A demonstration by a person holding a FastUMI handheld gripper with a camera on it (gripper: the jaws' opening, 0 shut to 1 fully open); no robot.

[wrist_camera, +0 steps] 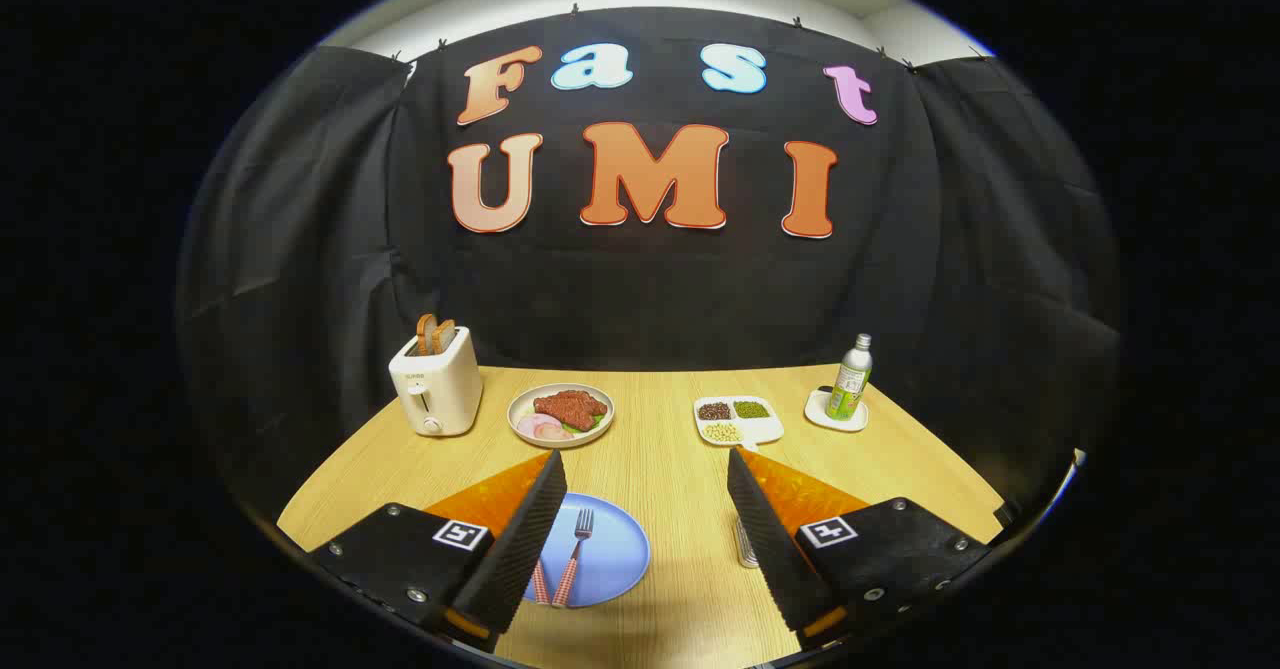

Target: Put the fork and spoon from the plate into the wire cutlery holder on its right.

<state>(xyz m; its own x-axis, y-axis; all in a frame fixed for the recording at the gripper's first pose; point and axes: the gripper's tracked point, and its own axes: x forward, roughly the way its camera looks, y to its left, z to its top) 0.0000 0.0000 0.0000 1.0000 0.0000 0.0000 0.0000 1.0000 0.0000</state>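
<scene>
Gripper (645, 539) jaws spread wide, holding nothing. Between them blue plate (615, 549) carries fork (575, 554) with pink checked handle; second similar handle beside it, half hidden. Wire cutlery holder (746, 544) right, mostly hidden.

The pale wooden desk (660, 469) carries a cream toaster (436, 389), a beige meat plate (560, 415), a white divided dish (738, 419), a green bottle (850, 379) on a white coaster (836, 413), a round blue plate (610, 554) and a wire cutlery holder (746, 544).

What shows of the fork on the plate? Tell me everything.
The fork lies flat on the round blue plate, tines pointing away toward the far food dishes, handle toward the gripper. Its head looks like grey metal; the handle is red-and-white patterned. A second handle with the same pattern lies just beside it, partly hidden behind the left finger. The gripper's fingers stand wide apart and touch nothing; the fork sits between them, close to the left finger.
</scene>
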